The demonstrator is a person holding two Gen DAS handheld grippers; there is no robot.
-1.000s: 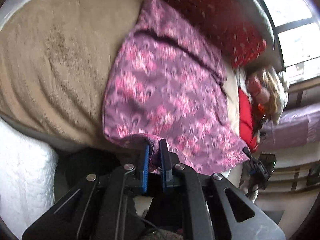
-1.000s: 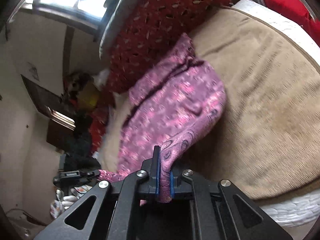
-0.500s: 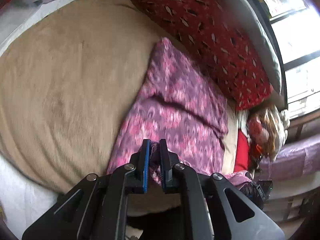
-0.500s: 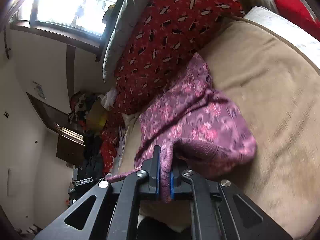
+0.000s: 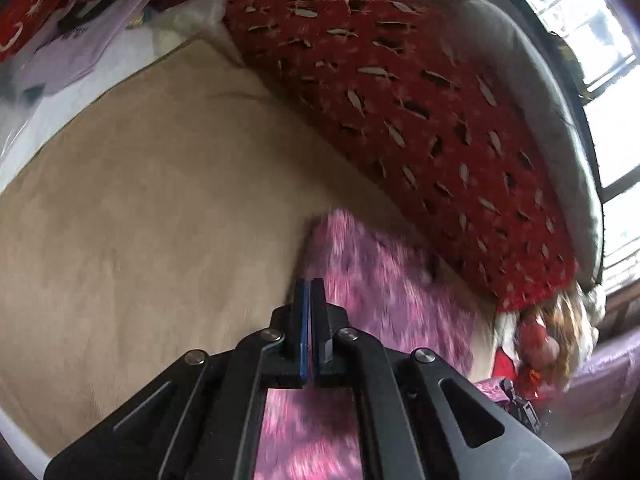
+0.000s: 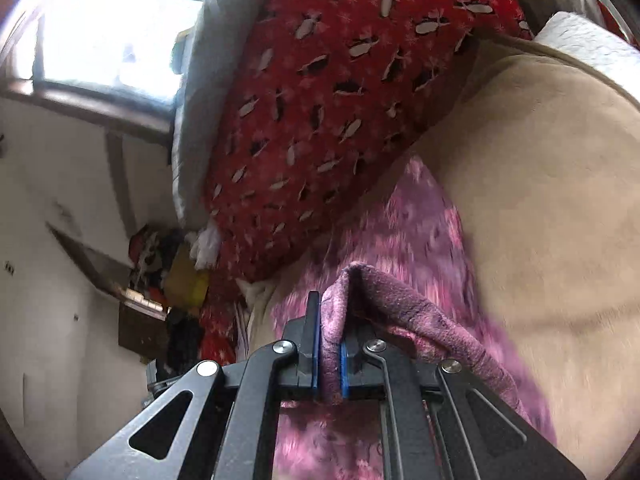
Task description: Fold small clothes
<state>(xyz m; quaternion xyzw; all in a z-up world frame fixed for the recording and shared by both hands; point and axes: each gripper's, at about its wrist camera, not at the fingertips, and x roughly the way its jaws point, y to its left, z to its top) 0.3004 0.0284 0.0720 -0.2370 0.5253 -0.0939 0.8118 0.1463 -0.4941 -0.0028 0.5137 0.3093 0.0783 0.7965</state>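
Observation:
A pink and purple patterned cloth (image 5: pixel 384 280) lies on a tan blanket (image 5: pixel 152 200), its far edge against a red pillow. My left gripper (image 5: pixel 310 292) is shut low over the cloth's near left part; whether cloth sits between its pads is hidden. In the right wrist view the same cloth (image 6: pixel 420 224) lies ahead. My right gripper (image 6: pixel 330 312) is shut on a bunched corner of it, and the held fold (image 6: pixel 404 304) drapes to the right over the finger.
A red patterned pillow (image 5: pixel 420 100) and a grey cushion (image 5: pixel 552 112) line the far side under a window. White bedding (image 6: pixel 588 44) borders the blanket. Papers (image 5: pixel 80 44) lie at the far left. Clutter and a doll (image 5: pixel 552 340) sit off the bed's end.
Both grippers have carried the cloth's near edge forward toward the pillow, folding it over itself. The visible flat part of the cloth has shrunk and the pillow is much closer.

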